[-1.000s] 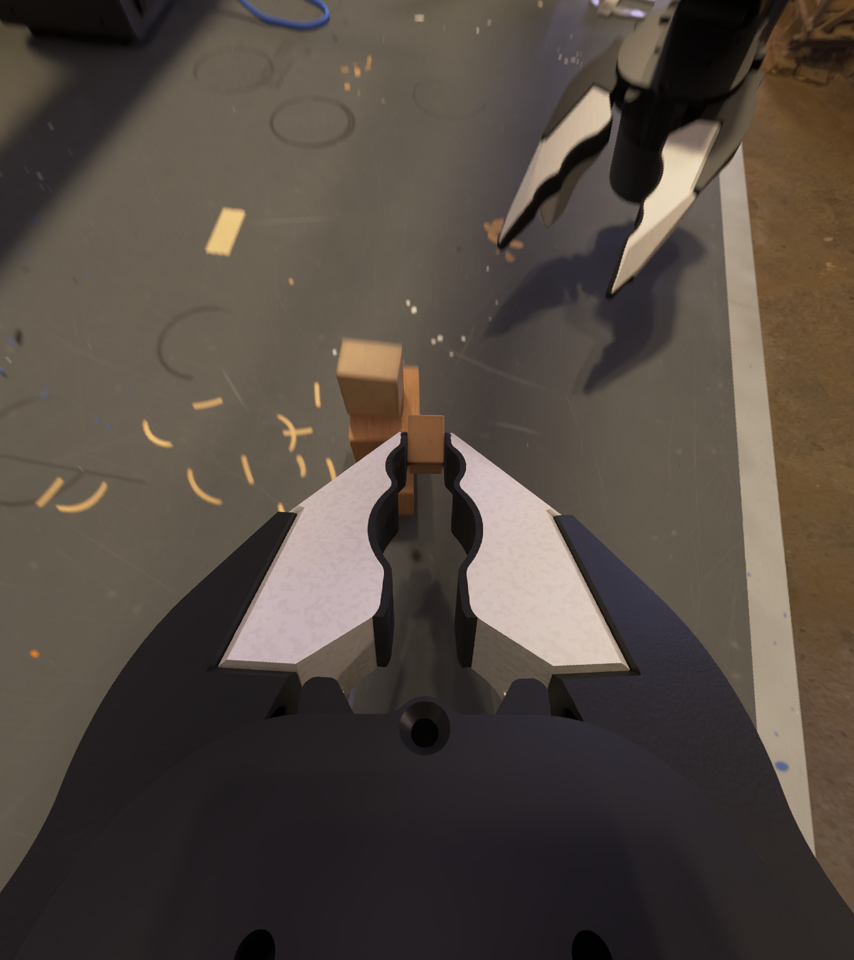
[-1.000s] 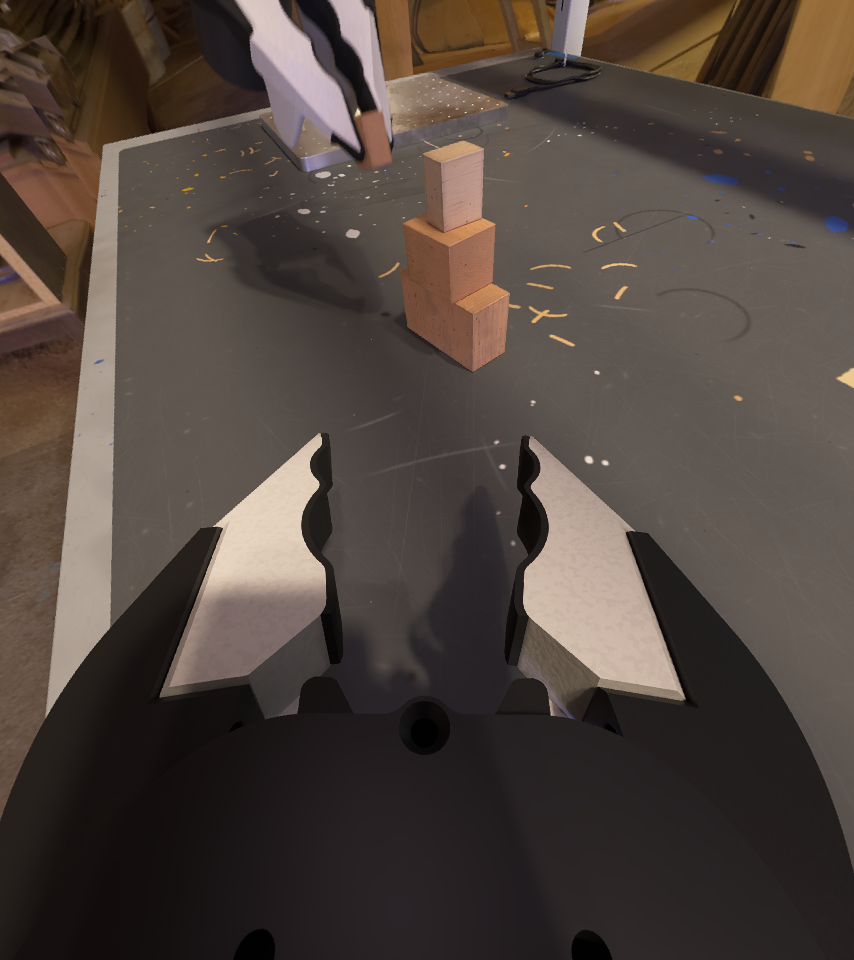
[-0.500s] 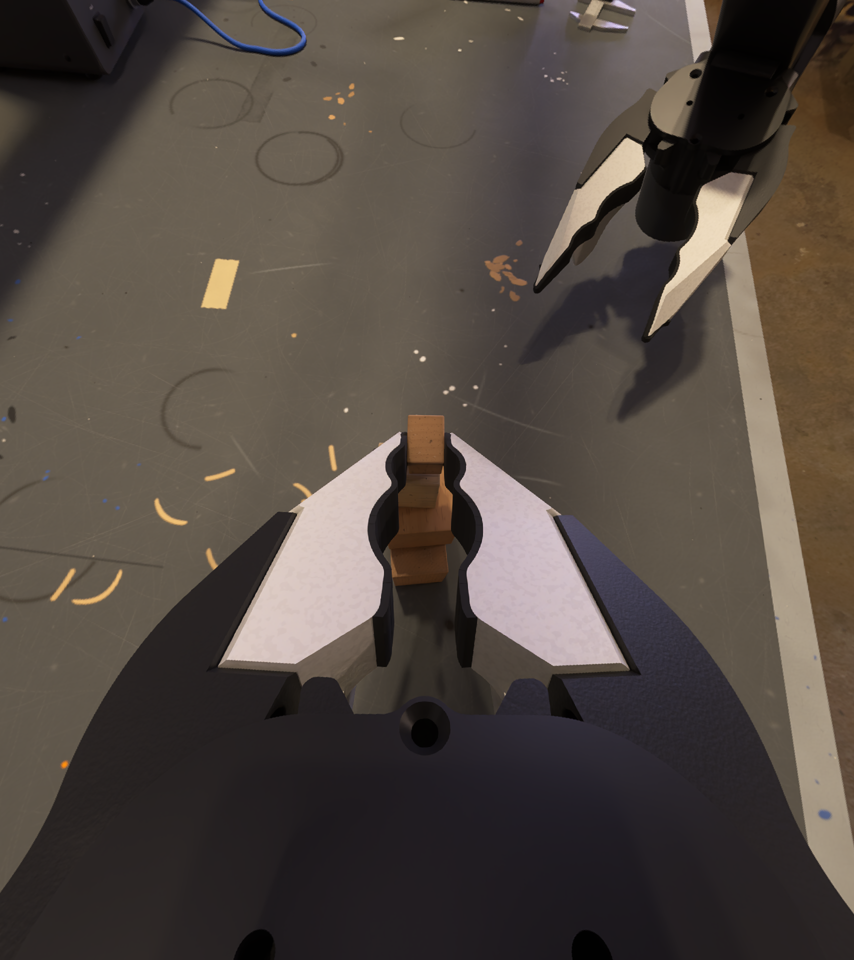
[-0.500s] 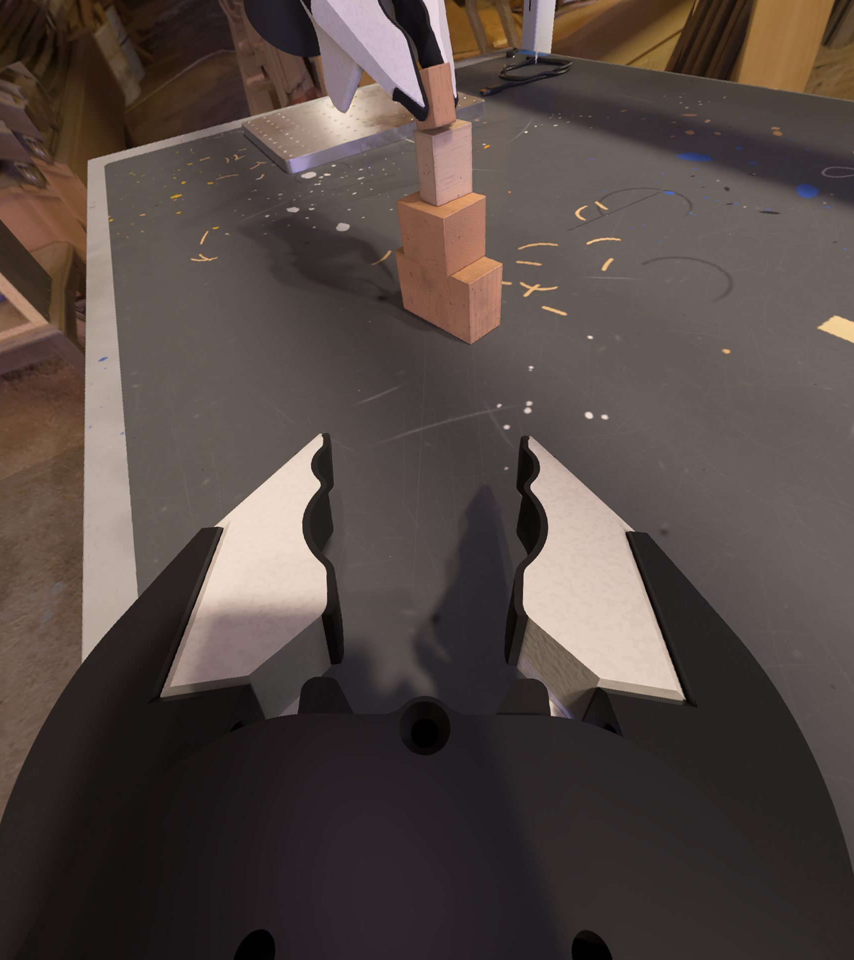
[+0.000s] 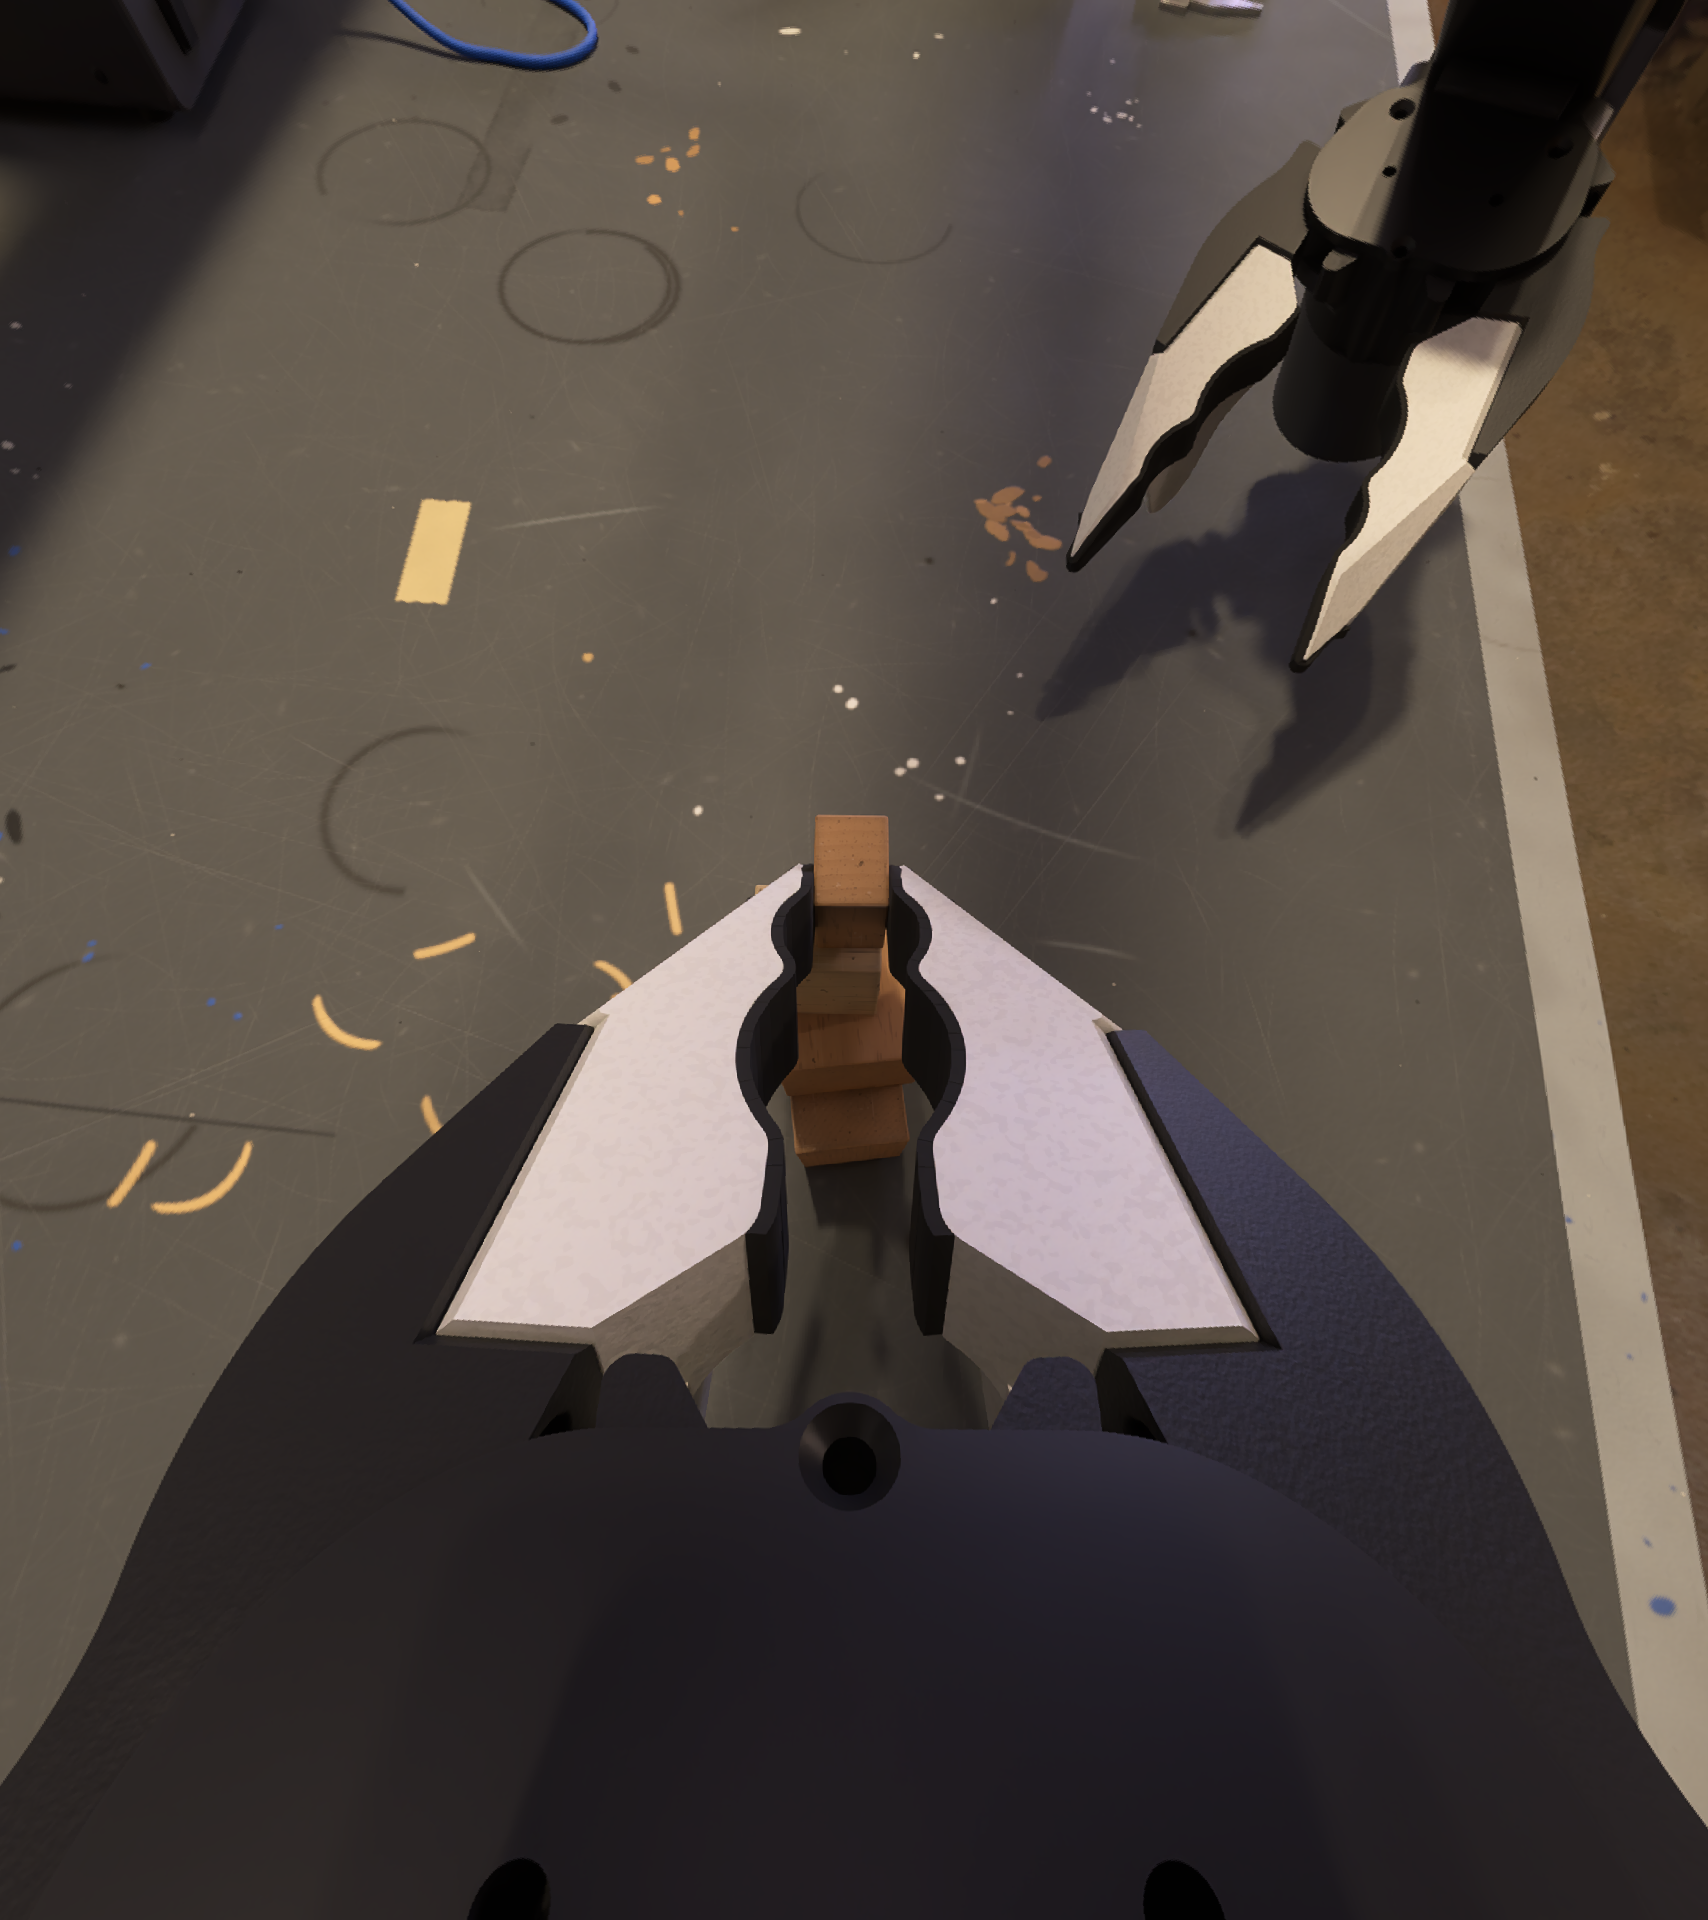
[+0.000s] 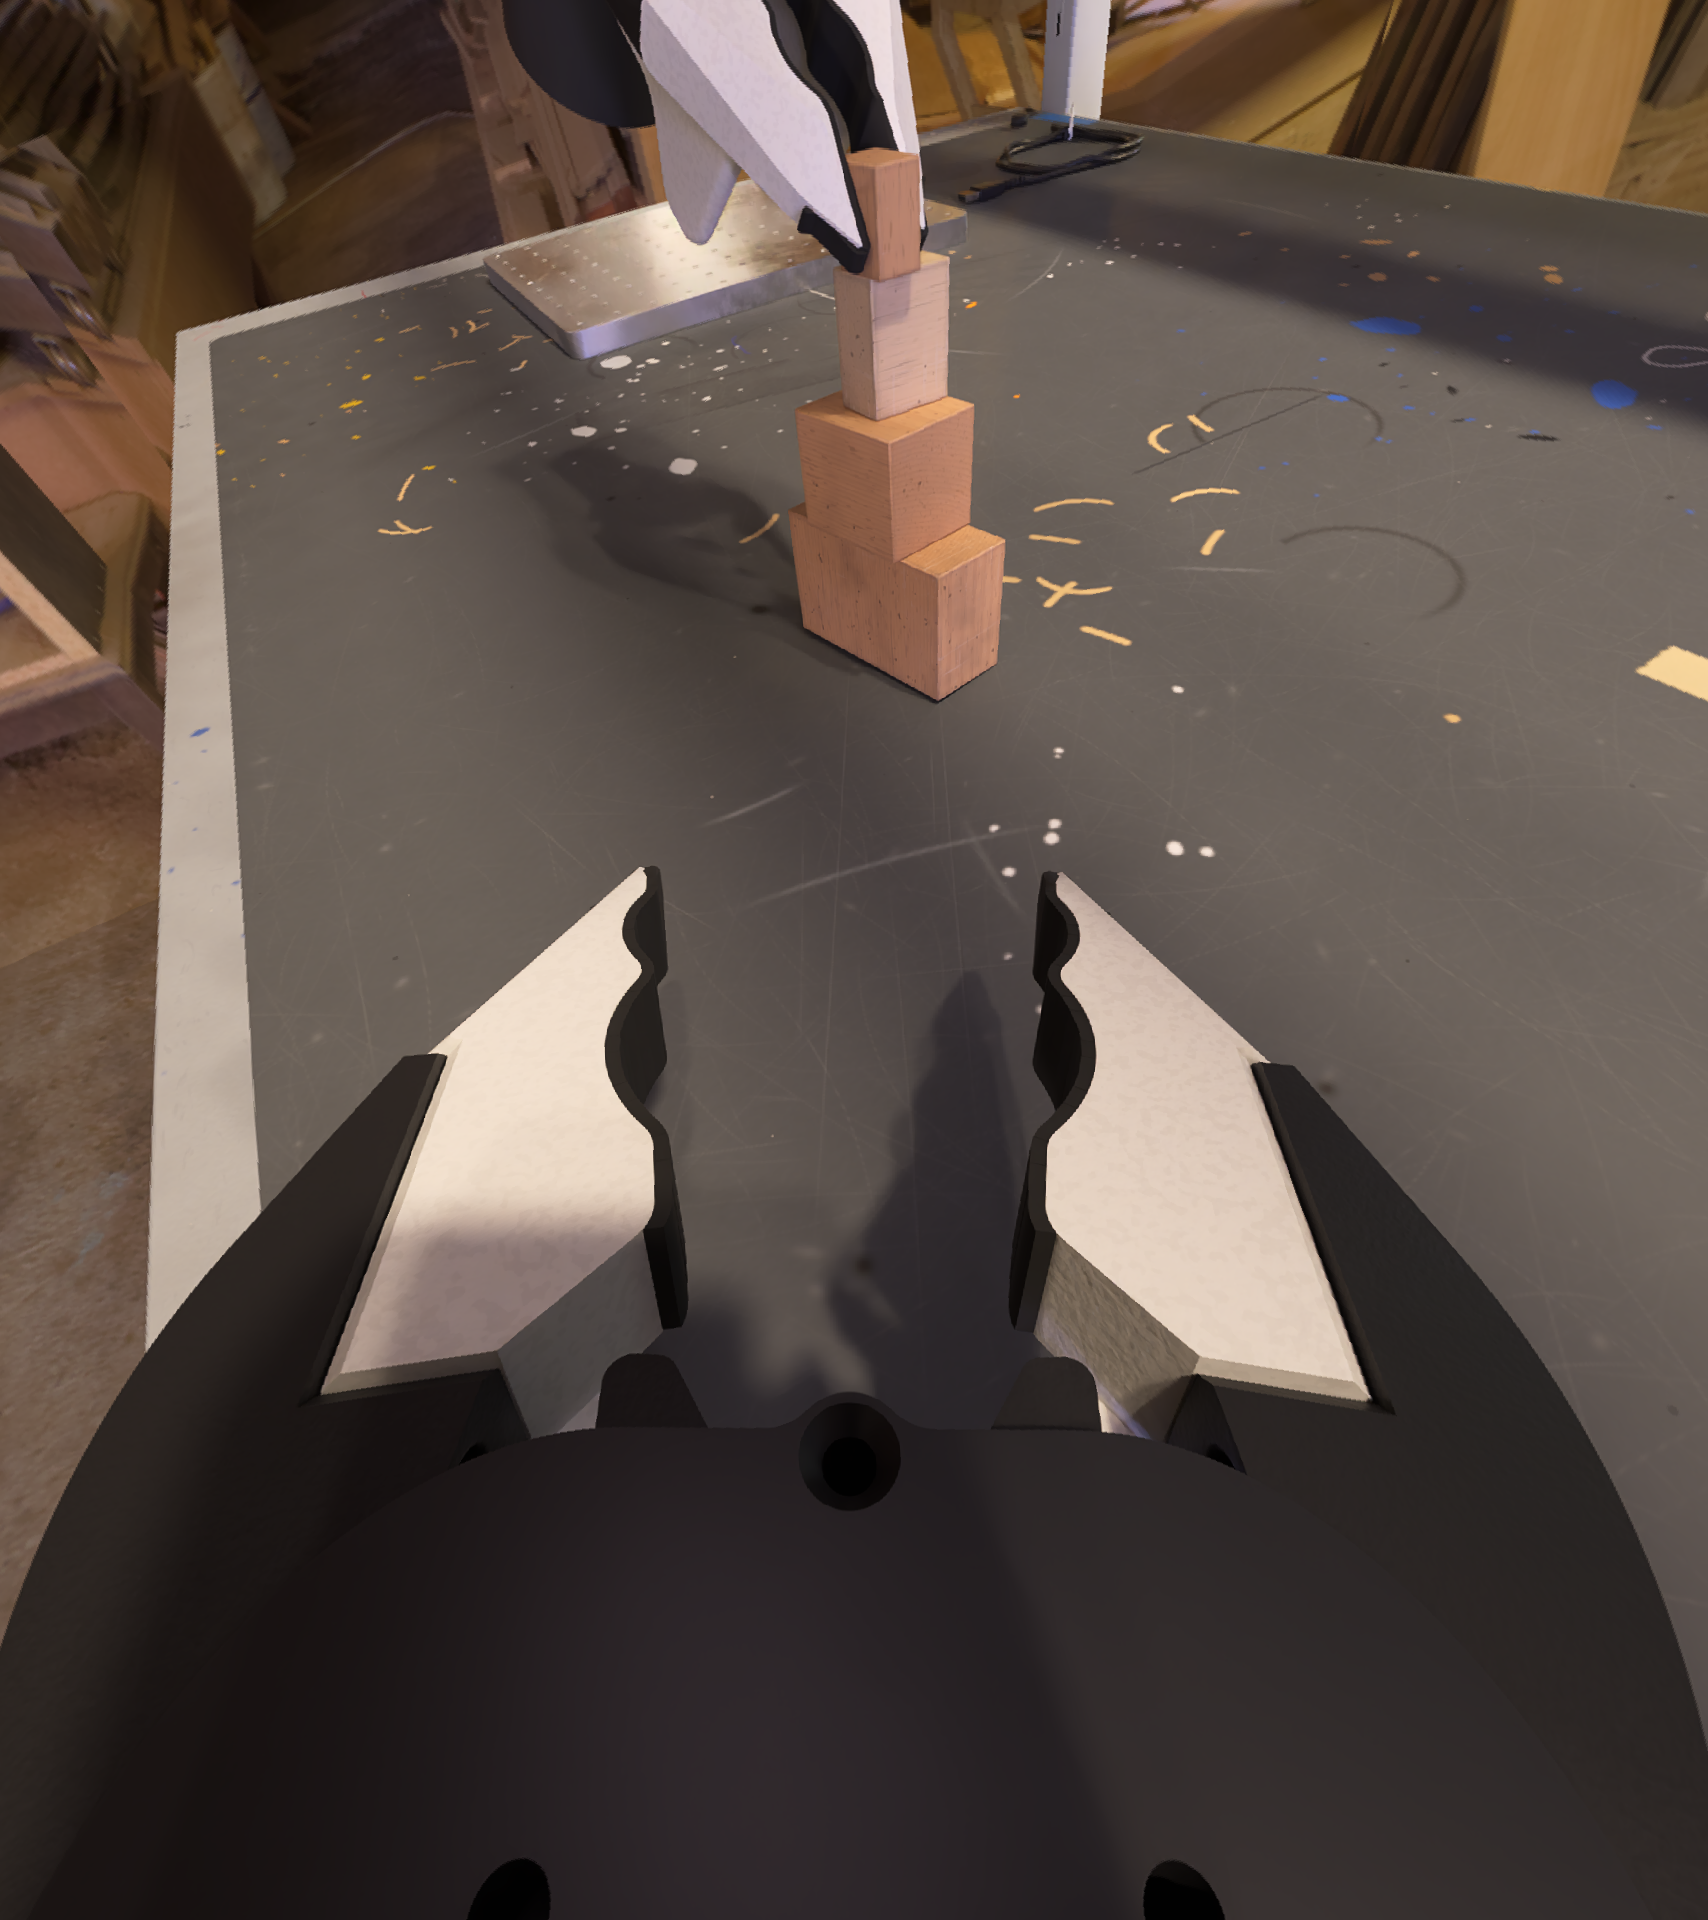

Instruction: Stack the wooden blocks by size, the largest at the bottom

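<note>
Three wooden blocks stand stacked on the dark table: a large block (image 6: 897,608) at the bottom, a medium block (image 6: 886,473) on it, a paler small block (image 6: 894,338) on top. My left gripper (image 5: 851,883) is shut on the smallest block (image 5: 851,862), which rests on or just above the pale block in the right wrist view (image 6: 888,208). The stack shows between its fingers in the left wrist view (image 5: 845,1081). My right gripper (image 6: 850,883) is open and empty, low over the table, well short of the stack. It also shows in the left wrist view (image 5: 1203,613).
A metal perforated plate (image 6: 663,281) lies behind the stack. A black cable (image 6: 1068,156) lies at the far table end, a blue cable (image 5: 517,36) and a dark box (image 5: 50,52) at the other. The pale table edge (image 6: 201,831) runs at my right gripper's left.
My left gripper has carried the smallest block from beside the stack to directly over it and lowered it onto the pale block. The right gripper has stayed open and drifted slightly.
</note>
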